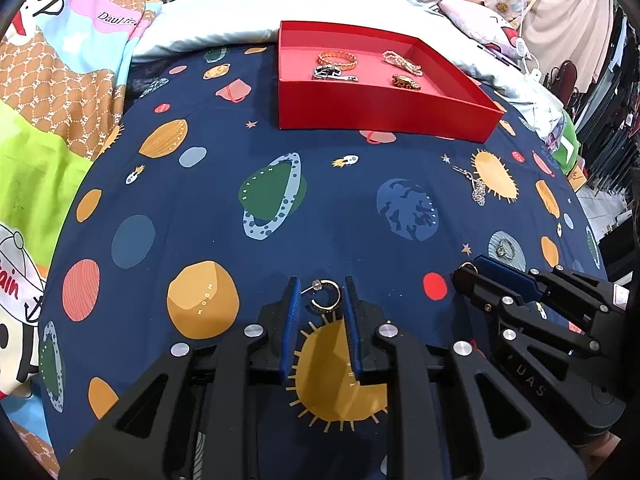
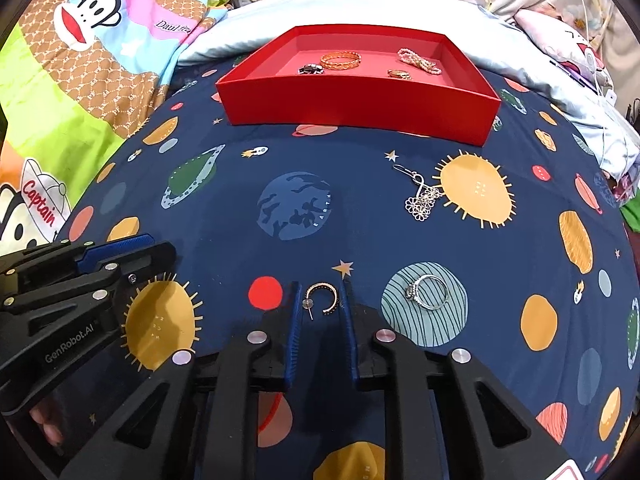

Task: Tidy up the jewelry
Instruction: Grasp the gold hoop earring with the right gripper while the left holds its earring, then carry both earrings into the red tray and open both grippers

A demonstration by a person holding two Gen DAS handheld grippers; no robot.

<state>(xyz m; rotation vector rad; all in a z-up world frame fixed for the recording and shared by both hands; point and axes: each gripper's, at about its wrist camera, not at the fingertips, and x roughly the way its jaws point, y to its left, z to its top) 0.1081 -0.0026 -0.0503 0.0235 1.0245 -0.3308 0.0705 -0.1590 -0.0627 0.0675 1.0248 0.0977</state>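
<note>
**A:** Receptacles?

**B:** One red tray (image 2: 360, 104), open-topped, at the far end of the space-print sheet (image 2: 224, 200).

**A:** Contents of the tray?

**B:** Four pieces. One orange braided bangle (image 2: 340, 60); one pink beaded bracelet (image 2: 418, 61), bunched up; one dark metal piece (image 2: 311, 69) just beside the bangle; one small gold-toned piece (image 2: 399, 74) on the near side of the beads. The last two are too small to class further.

**A:** Loose on the sheet?

**B:** Two pieces. One silver flower-cluster drop earring (image 2: 420, 196), at the edge of a printed yellow sun; one silver stone-set ring (image 2: 428, 292), lying on a striped pale-teal planet to the right of the right gripper.

**A:** Grippers?

**B:** Two, each with one hoop earring. The left gripper (image 1: 322, 292) is nipped narrow on a silver-toned hoop earring (image 1: 337, 296), post and stopper towards its left finger. The right gripper (image 2: 321, 292) is clamped on a rose-gold hoop earring (image 2: 320, 286), its open side towards the camera. Both point down over the near end of the sheet, close beside each other.

**A:** Total count?

**B:** Eight pieces: four in the tray, two on the sheet, two gripped.
</note>
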